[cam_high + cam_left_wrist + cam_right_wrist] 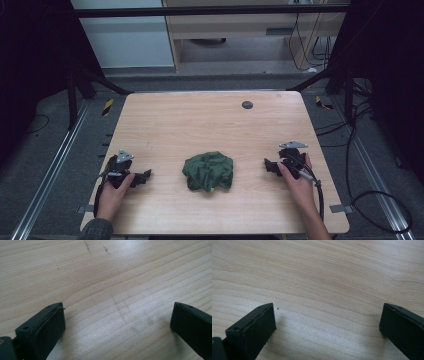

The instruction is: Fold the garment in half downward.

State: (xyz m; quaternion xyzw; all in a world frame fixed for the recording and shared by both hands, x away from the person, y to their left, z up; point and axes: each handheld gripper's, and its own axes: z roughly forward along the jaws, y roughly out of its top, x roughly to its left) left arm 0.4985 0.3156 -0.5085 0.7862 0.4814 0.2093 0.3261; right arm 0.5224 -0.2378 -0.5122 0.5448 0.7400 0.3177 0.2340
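Cloth (208, 171), green and crumpled, lies on the table (200, 120) between both grippers. Left gripper (145, 176) and right gripper (268, 165) rest beside it, fingers spread, holding nothing. A grasp into the bundle may catch several layers and drag it.

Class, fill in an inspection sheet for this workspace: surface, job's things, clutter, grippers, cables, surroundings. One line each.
Surface: light wooden table, with a few small dark marks seen in the left gripper view.
Job's things: crumpled green cloth, near the front middle, between the two grippers and apart from both.
Clutter: small dark round disc near the far edge.
Grippers: left gripper and right gripper rest on the table, jaws open and empty, each held by a hand.
Cables: black cable trails from the right gripper; more cables on the floor to the right.
Surroundings: grey floor, dark frame struts, pale cabinets behind.
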